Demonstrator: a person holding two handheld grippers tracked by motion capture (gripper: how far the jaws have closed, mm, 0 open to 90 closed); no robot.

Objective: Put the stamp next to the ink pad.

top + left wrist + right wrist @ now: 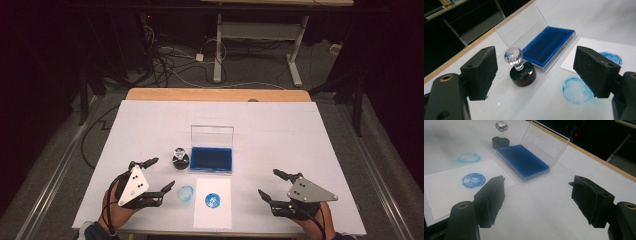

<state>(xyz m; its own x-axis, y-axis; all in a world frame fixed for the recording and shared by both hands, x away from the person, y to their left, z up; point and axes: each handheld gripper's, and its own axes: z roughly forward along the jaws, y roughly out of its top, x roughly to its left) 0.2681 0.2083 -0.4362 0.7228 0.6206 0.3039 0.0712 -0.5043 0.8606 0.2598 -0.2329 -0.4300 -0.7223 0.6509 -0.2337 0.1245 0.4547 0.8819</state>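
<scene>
My open left gripper (534, 75) faces the free stamp (522, 68), upright, knob up; my right gripper (537, 202) is open, empty.

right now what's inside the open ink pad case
A blue ink pad fills the base of the ink pad case, whose clear lid stands open behind it. Whatever lies beneath the pad is covered.

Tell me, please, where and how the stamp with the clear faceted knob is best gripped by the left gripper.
Probably by the clear knob or the short neck under it: the stamp stands upright on its wide black base beside the ink pad. The left gripper, jaws open, could come in level from the near side, away from the pad.
</scene>
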